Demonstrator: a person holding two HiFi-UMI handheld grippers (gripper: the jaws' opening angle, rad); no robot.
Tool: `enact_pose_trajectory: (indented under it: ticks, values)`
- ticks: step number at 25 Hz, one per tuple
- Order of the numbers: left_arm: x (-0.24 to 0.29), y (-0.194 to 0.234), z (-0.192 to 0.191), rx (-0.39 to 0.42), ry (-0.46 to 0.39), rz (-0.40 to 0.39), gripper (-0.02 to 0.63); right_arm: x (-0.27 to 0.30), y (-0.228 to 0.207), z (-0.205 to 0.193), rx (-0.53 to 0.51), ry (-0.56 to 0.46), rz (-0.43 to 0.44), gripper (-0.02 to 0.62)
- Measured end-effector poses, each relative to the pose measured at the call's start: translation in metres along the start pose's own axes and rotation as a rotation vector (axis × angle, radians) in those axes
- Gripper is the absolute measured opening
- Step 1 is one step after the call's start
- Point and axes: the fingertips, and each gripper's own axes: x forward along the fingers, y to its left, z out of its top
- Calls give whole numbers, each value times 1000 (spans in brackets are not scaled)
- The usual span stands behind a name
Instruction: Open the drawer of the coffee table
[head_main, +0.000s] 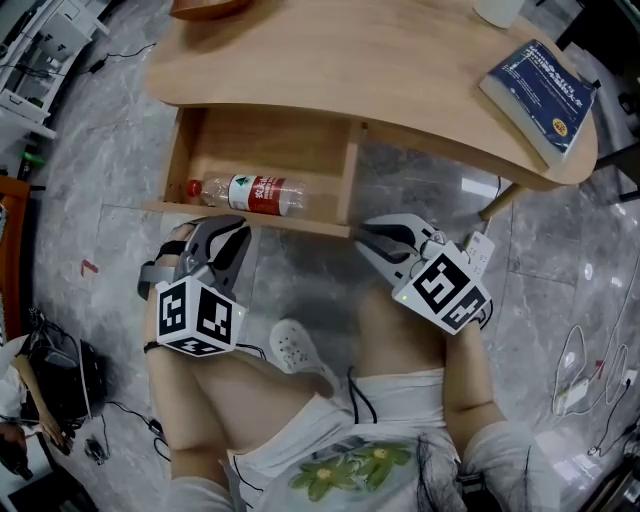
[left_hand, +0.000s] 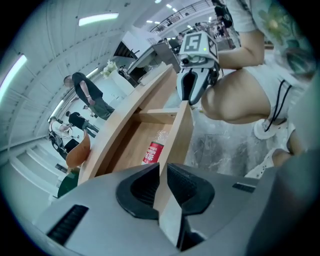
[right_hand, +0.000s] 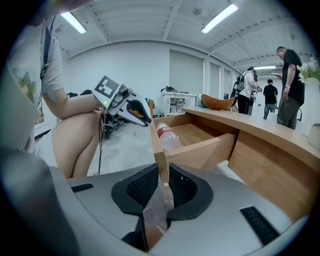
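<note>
Clamping the drawer front (head_main: 300, 224) are the left hand-held gripper (head_main: 222, 226) and right hand-held gripper (head_main: 372, 232).

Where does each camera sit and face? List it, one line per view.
Head view: on the person's head, looking steeply down at the coffee table, open drawer, left gripper, right gripper and thighs.
Left gripper view: on the left gripper, looking along the drawer front toward the right gripper; a thigh shows.
Right gripper view: on the right gripper, looking back toward the left gripper; a thigh shows.
Shared: all three show the bottle in the drawer.
</note>
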Motion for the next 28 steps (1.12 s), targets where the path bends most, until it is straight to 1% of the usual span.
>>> enact_pose_trajectory:
  ticks: [3, 5, 7, 9, 11, 13, 15, 18, 20, 21, 22, 24, 26, 28]
  values:
    - [-11, 7, 9, -46, -41, 26, 36, -13, -10, 13, 35, -81, -7, 72]
    - [-20, 17, 21, -98, -95, 56, 21, -20, -19, 29, 41, -154, -33, 57]
    - [-28, 31, 37, -180, -173, 85, 13, -25, -26, 53, 52, -247, -56, 40]
    - [-33, 50, 54, -272, -260, 130, 11, -26, -31, 83, 76, -366, -74, 34]
    - [-36, 68, 69, -349, -340, 191, 11, -24, -36, 113, 118, -502, -113, 32]
    - [-39, 79, 81, -409, -404, 251, 11, -19, -41, 137, 181, -623, -169, 32]
    - [-39, 87, 89, -464, -455, 303, 11, -13, -44, 153, 218, -694, -247, 32]
    - [-38, 90, 94, -579, -512, 334, 11, -8, -44, 157, 203, -723, -376, 32]
    - [-37, 92, 95, -662, -541, 360, 11, -8, -43, 152, 212, -740, -408, 32]
    - [-36, 93, 94, -687, -544, 376, 11, -6, -42, 149, 219, -744, -410, 32]
    - [-35, 93, 94, -694, -539, 393, 11, -3, -41, 146, 220, -742, -410, 32]
    - [-32, 89, 96, -671, -522, 415, 11, 2, -36, 143, 190, -732, -408, 27]
    - [-30, 84, 100, -652, -516, 417, 11, 5, -30, 144, 146, -720, -409, 21]
    - [-27, 80, 102, -656, -513, 421, 11, 7, -28, 143, 134, -705, -410, 21]
